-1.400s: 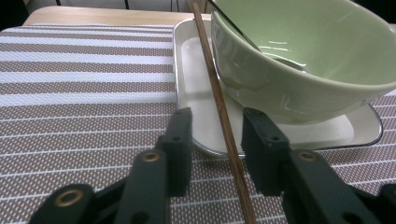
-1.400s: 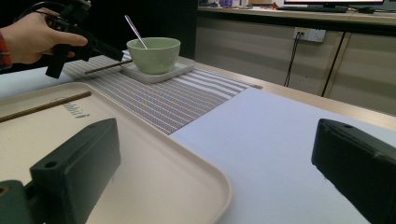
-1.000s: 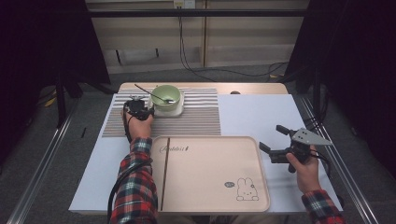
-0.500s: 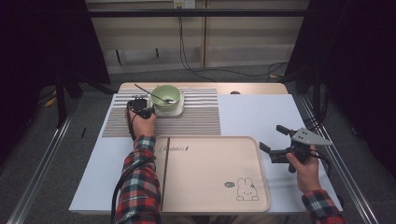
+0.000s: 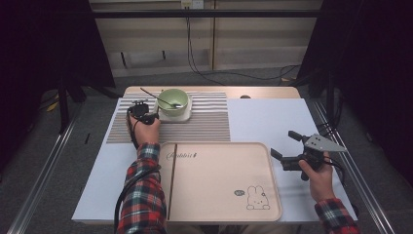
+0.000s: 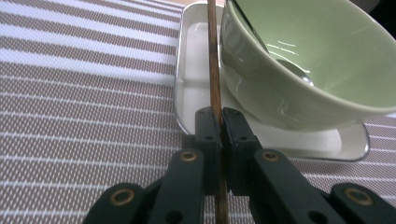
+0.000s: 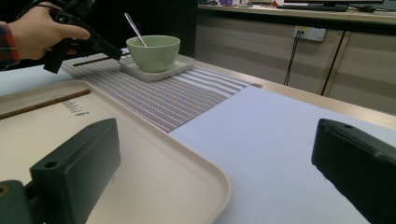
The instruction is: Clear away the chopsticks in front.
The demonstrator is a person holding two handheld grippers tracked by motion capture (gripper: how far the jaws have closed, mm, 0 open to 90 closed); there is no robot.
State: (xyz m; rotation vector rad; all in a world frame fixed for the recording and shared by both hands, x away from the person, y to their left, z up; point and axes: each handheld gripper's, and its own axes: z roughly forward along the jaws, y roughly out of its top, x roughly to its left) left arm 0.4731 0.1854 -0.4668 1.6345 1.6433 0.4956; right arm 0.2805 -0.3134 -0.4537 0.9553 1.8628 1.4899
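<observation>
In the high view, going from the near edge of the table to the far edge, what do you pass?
Bunny picture on the beige tray → striped placemat → white square dish → green bowl with a spoon.

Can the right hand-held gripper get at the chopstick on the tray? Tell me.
Probably yes. The right hand-held gripper is open beside the tray, and the chopstick lies uncovered along the tray's far-left side; only bare tray is between them.

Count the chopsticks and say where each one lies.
2. One chopstick is clamped in the left gripper beside the white dish; the other chopstick lies on the tray.
</observation>
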